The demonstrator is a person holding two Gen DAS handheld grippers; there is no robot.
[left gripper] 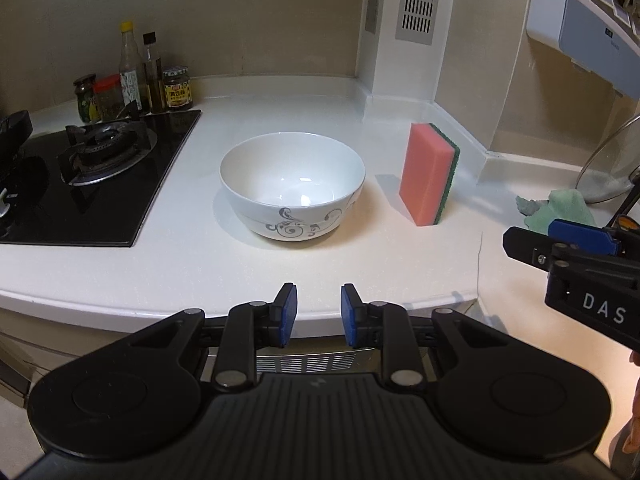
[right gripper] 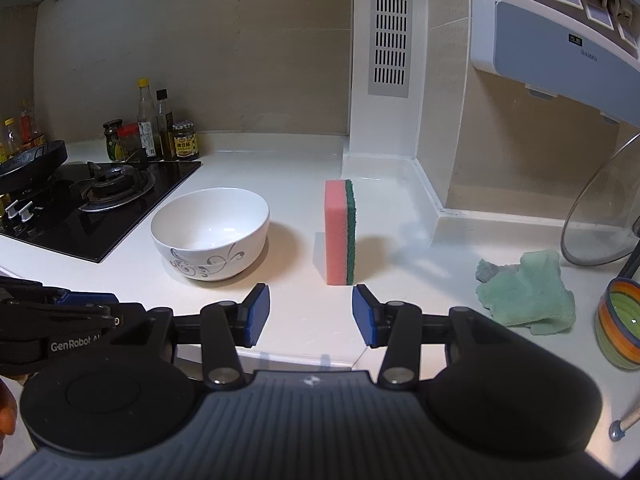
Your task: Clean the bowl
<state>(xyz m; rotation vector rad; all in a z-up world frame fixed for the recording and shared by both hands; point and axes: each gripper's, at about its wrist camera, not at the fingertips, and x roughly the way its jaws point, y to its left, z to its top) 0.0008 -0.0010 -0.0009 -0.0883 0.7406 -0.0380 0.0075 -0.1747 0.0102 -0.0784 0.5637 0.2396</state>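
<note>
- While both tools hang at the front edge of the white countertop (left gripper: 200,264), the left gripper (left gripper: 319,314) holds nothing, its blue pads (left gripper: 289,312) set a narrow gap apart.
- Nearest in the right wrist view, the right gripper (right gripper: 311,314) is spread wider, with bare counter showing between its fingers and nothing in them.
- Just beyond the left gripper stands the bowl (left gripper: 292,184), upright on the counter, white with a grey scroll pattern on its outer wall; its inside looks plain white.
- Beside the bowl on its right, apart from it, a sponge (right gripper: 340,232) stands on end, pink foam facing the bowl side and the green scouring layer on the far side.
- Ahead of the right gripper, the sponge sits almost in line with the gap between the fingers.
- Off to the right lie a crumpled green cloth (right gripper: 528,292), a striped small bowl (right gripper: 618,324) and a glass lid (right gripper: 600,216) leaning at the wall.
- To the left of the bowl is a black gas hob (left gripper: 100,172) let into the counter.
- Behind the hob, against the tiled wall, stands a cluster of bottles and jars (left gripper: 136,84).
- Farthest back, a white column carries a slotted vent grille (right gripper: 390,28).
</note>
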